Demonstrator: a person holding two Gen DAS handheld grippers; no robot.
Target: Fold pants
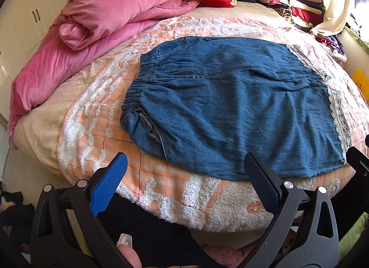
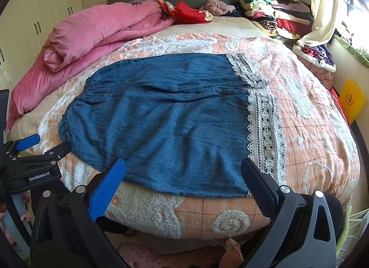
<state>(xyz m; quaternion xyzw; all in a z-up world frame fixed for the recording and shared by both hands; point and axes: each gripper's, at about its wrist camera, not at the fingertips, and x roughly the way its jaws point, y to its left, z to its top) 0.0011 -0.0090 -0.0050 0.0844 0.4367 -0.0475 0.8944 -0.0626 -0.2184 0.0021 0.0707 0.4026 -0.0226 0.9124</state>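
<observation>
While both grippers gape over denim pants, left gripper reads "GenRobot.AI"

Pants: blue denim, short and wide, white lace trim along hems at right. Elastic gathered waistband at left. Spread flat, unfolded, lightly wrinkled, lengthwise across near part of bed, one leg behind the other.

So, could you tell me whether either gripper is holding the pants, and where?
Nothing is held: the left gripper and right gripper are both open above the near edge of the pants.
</observation>
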